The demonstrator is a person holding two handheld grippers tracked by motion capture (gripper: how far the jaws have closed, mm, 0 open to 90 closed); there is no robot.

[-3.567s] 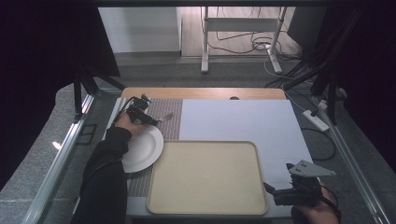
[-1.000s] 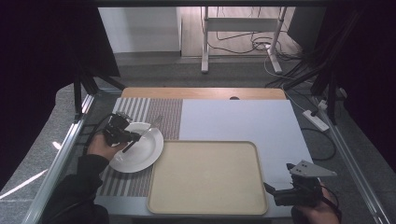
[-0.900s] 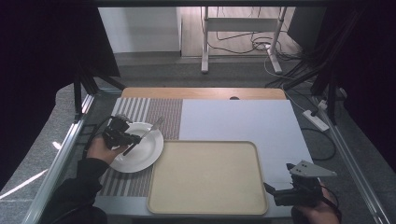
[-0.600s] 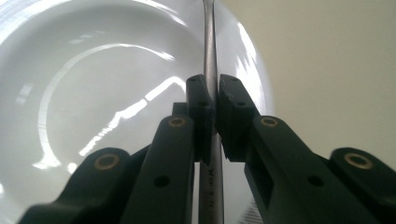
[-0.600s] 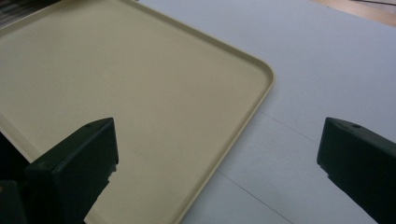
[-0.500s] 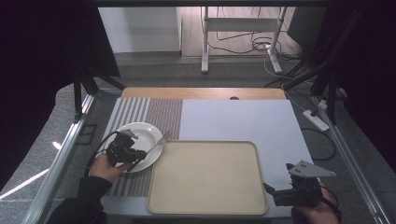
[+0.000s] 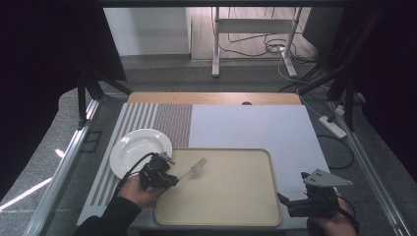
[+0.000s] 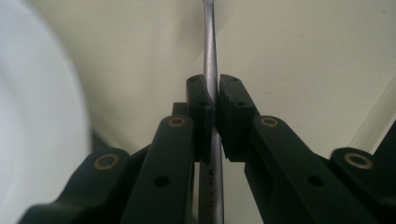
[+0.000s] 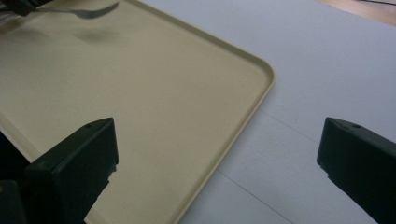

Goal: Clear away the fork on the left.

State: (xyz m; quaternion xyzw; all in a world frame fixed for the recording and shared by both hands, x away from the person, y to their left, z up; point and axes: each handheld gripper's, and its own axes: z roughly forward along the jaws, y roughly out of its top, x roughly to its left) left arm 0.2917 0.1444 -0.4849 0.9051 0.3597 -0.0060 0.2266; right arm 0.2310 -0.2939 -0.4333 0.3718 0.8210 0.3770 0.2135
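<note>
A metal fork [image 7: 194, 168] sticks out over the left part of the beige tray [image 7: 231, 201], tines toward the tray's middle and clear of its surface. My left gripper [image 7: 169, 179] is shut on the fork's handle at the tray's left rim; up close the pads [image 8: 201, 100] pinch the fork's handle [image 8: 210, 56]. A white plate [image 7: 137, 150] lies just left of that gripper on the striped mat. My right gripper [image 7: 285, 204] rests by the tray's near right corner, open [image 9: 218, 140] with nothing between its jaws. From there the fork [image 9: 93, 11] hangs over the tray [image 9: 140, 93].
A striped placemat [image 7: 147, 118] covers the table's left side and a pale grey mat [image 7: 255, 128] its right. Metal rails run along both table sides. A power strip [image 7: 333, 126] and cables lie on the floor at the right.
My left gripper has carried the fork from above the plate rightward and nearer, to the tray's left rim. The right gripper has stayed put.
</note>
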